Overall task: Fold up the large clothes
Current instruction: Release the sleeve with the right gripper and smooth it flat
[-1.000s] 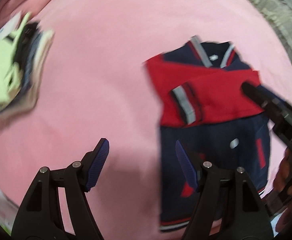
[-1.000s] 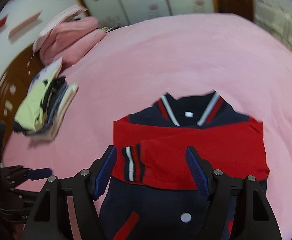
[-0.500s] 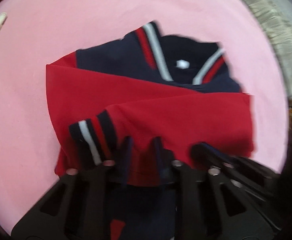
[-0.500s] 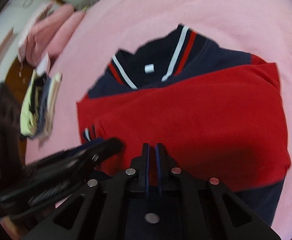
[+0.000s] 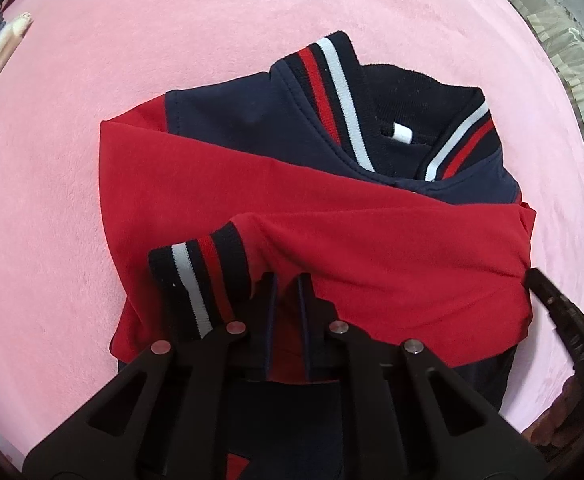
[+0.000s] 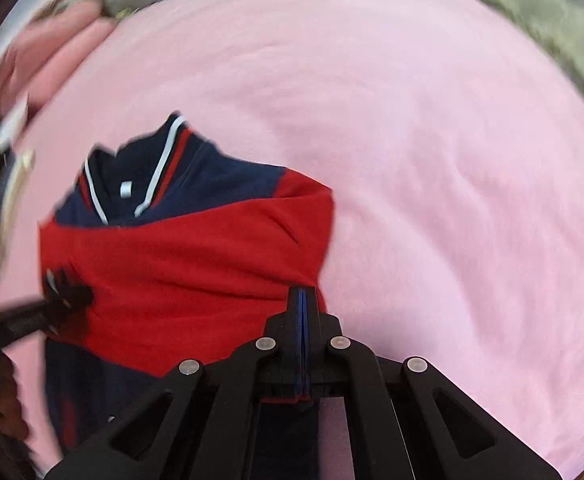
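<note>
One jacket [image 5: 371, 264], navy with red sleeves and striped collar and cuffs, is lying collar-away on the pink blanket [image 5: 172, 60] that is covering the work surface. Both red sleeves are already lying crossed over the chest, one striped cuff [image 5: 200, 284] resting near the left edge of the garment; judged from this layout, the sleeve stage is complete and the lengthwise fold of the body is remaining, since the navy lower half is extending unfolded toward the cameras. The left gripper [image 5: 288, 284] is pointing steeply down at the lower edge of the crossed sleeves, its fingers almost together with a thin fold of red fabric pinched between them. The right gripper [image 6: 301, 300] is standing at the opposite side of the same sleeve band, its fingers fully together; red cloth is showing at the pad line, so it appears to be clamping the sleeve edge. Count: one jacket, two sleeves, two grippers, one blanket. One stack of folded clothes [image 6: 0, 184] is sitting at the far left, blurred, well apart from the jacket; its item count cannot be determined.
</note>
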